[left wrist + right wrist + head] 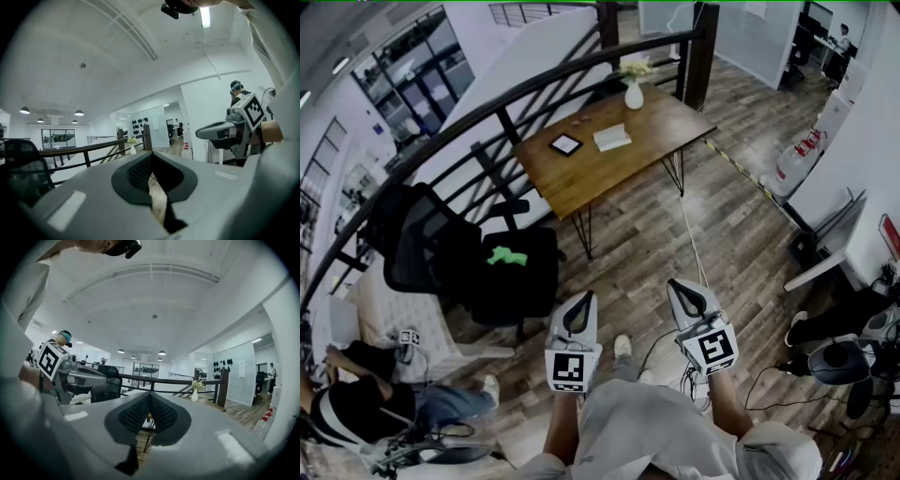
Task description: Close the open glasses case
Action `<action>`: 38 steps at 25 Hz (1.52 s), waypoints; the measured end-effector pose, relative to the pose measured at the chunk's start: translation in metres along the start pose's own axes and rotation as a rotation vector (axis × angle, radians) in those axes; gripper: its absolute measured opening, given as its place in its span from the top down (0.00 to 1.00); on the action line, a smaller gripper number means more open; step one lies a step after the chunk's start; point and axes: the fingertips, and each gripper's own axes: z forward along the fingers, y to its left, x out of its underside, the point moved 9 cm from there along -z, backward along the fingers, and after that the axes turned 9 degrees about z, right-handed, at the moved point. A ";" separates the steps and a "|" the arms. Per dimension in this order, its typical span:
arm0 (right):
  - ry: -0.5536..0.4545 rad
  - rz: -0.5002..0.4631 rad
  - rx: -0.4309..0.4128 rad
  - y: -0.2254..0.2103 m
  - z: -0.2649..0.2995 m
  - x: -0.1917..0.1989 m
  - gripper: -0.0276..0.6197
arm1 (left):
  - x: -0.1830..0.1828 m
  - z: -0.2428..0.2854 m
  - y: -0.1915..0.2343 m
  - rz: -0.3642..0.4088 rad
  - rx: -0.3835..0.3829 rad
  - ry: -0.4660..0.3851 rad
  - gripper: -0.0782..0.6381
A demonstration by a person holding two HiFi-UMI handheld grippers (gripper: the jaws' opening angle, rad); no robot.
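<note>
A wooden table (581, 178) stands far ahead of me by the railing. On it lie a pale open object (612, 138) that may be the glasses case, a dark-framed flat thing (566, 143) and a white vase with flowers (634, 93). Both grippers hang close to my body, well short of the table. My left gripper (581, 298) is shut with nothing in it, and so is my right gripper (683, 285). In the left gripper view the jaws meet at the tip of the left gripper (150, 155). The right gripper (150, 394) looks the same in its own view. The vase (194, 394) shows small beyond it.
A black office chair (450, 253) carrying a green item (505, 255) stands to my left front. A dark railing (487, 103) curves behind the table. A person sits at the lower left (366, 403). Cables (769, 375) and equipment lie at the right.
</note>
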 end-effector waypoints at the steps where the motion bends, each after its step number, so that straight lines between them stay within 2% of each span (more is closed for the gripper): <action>1: -0.002 0.004 0.001 0.000 -0.002 0.000 0.95 | 0.001 0.000 -0.003 -0.001 0.000 0.005 0.86; 10: -0.003 -0.007 -0.012 -0.016 0.017 0.002 0.95 | -0.005 0.028 -0.001 0.002 0.000 -0.024 0.86; 16: 0.017 -0.027 -0.023 -0.036 0.063 -0.002 0.95 | 0.004 0.069 0.029 -0.009 -0.001 -0.025 0.86; 20: 0.026 -0.001 -0.006 -0.048 0.096 -0.004 0.95 | 0.006 0.099 0.055 -0.014 0.016 -0.043 0.86; 27: 0.048 -0.006 0.028 -0.061 0.150 -0.006 0.95 | 0.029 0.140 0.096 -0.036 0.039 -0.018 0.86; 38: 0.064 0.012 0.065 -0.075 0.196 -0.002 0.95 | 0.041 0.181 0.131 -0.058 0.068 -0.044 0.86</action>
